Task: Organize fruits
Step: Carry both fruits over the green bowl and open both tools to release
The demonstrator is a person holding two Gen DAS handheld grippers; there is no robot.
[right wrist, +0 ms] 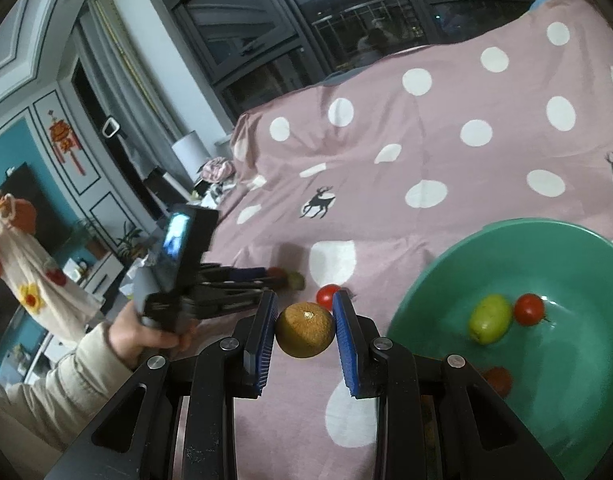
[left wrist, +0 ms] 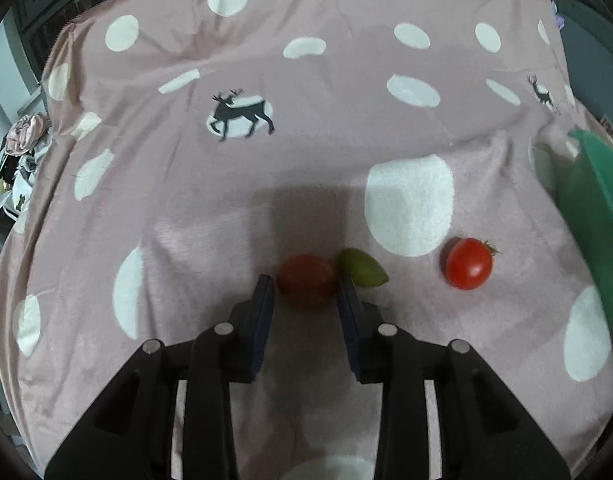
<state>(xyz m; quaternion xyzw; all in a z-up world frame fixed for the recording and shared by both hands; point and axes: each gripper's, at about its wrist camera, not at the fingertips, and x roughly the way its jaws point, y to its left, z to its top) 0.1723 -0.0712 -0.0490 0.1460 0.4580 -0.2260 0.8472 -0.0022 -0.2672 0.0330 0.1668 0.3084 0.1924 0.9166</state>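
Observation:
In the left wrist view my left gripper hangs low over the pink dotted bedspread, open. A red tomato lies in shadow right at its fingertips, and the pads do not press on it. A green fruit touches that tomato on the right, beside the right finger. A second tomato lies further right. My right gripper is shut on a round brownish-orange fruit, held above the bedspread just left of the green bowl. The right wrist view also shows the left gripper.
The green bowl holds a green fruit, a tomato and another red fruit half hidden by my finger. Its rim is at the right edge of the left view. A person's hand holds the left gripper. Furniture stands beyond the bed's left edge.

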